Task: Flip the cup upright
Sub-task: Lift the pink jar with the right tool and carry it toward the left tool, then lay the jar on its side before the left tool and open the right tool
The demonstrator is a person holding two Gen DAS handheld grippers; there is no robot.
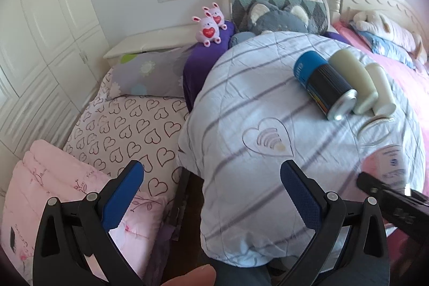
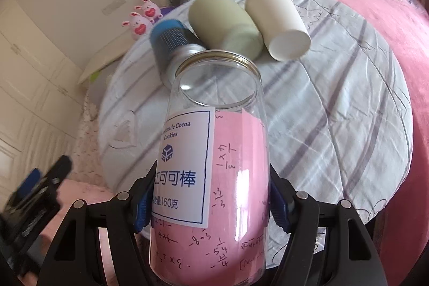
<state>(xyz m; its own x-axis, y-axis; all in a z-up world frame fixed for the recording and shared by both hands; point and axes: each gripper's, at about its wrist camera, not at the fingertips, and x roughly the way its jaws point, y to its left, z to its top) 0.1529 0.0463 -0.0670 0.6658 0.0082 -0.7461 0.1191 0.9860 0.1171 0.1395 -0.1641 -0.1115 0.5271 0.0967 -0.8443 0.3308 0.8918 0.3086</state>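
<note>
— While the right tool [image 2: 211,195] is clamped on the clear jar [image 2: 214,141], can we say the flip is already done?

— Not yet, I think. The jar is gripped low on its body, between the two blue pads [image 2: 142,205], and its open mouth points away from the camera, toward the other containers. It looks lifted off the blanket [image 2: 335,109], but I cannot tell how upright it really is.

— Is this jar the cup of the task?

— I judge so, because it is the one being held. Three more containers lie on their sides on the blanket, side by side: a blue and black can [image 1: 323,86], a pale green cup [image 1: 352,79] and a white paper cup [image 1: 380,87]. None of them stands.

— And the left tool [image 1: 211,195]?

— It is wide apart and holds nothing. It hangs over the near edge of the blanket, well apart from the containers.

— So what is left?

— The grasp seems finished. What remains, in my view, is to turn the jar so the mouth faces up, set its base on the blanket, and release. The soft bed could let it tip.
</note>
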